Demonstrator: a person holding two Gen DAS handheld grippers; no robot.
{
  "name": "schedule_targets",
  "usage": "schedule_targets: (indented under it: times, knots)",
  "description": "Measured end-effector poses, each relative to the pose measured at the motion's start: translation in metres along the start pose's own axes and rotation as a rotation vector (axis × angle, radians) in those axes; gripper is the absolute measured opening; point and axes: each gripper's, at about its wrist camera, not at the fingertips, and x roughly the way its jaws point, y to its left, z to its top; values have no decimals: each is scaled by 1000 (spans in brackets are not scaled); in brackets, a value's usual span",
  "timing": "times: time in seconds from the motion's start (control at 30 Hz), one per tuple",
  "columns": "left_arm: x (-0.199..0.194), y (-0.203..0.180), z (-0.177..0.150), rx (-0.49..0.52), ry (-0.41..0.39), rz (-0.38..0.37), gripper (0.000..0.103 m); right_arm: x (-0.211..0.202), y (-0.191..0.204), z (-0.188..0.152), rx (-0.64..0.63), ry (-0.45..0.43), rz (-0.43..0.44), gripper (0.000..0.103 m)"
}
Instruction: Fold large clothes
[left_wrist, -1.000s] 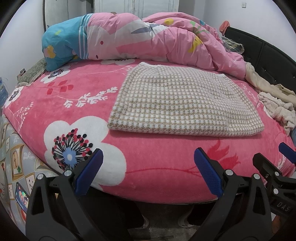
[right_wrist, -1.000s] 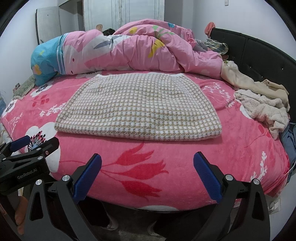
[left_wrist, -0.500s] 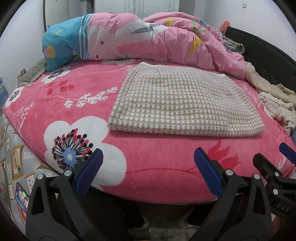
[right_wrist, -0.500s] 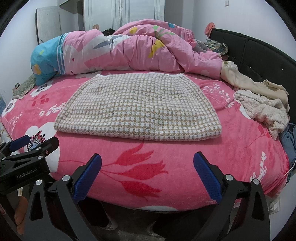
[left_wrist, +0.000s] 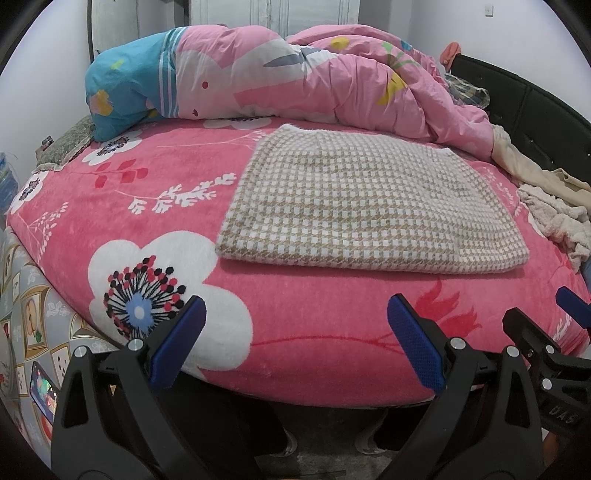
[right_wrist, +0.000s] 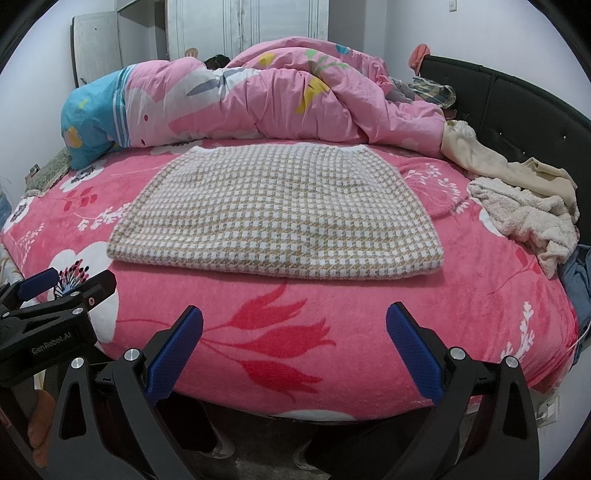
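Observation:
A folded beige-and-white houndstooth garment (left_wrist: 365, 206) (right_wrist: 277, 214) lies flat on the pink floral bed (left_wrist: 155, 192) (right_wrist: 480, 295), its folded edge toward me. My left gripper (left_wrist: 295, 343) hangs open at the bed's near edge, short of the garment's left front corner, nothing between its blue pads. My right gripper (right_wrist: 295, 347) is also open and empty, just off the bed's front edge below the garment's middle. Each gripper shows at the side of the other's view: the right gripper (left_wrist: 554, 332) and the left gripper (right_wrist: 55, 291).
A bunched pink and blue duvet (left_wrist: 295, 74) (right_wrist: 258, 99) fills the back of the bed. Loose cream and beige clothes (right_wrist: 524, 210) (left_wrist: 554, 214) and a blue item (right_wrist: 580, 280) pile at the right by the black headboard (right_wrist: 517, 118). Floor lies below the bed's edge.

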Motion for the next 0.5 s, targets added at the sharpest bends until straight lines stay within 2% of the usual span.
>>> schedule_targets:
  times: [0.5]
  knots:
    - [0,1,0,1,-1,0,95,0,1,1,-8,0,-6,97]
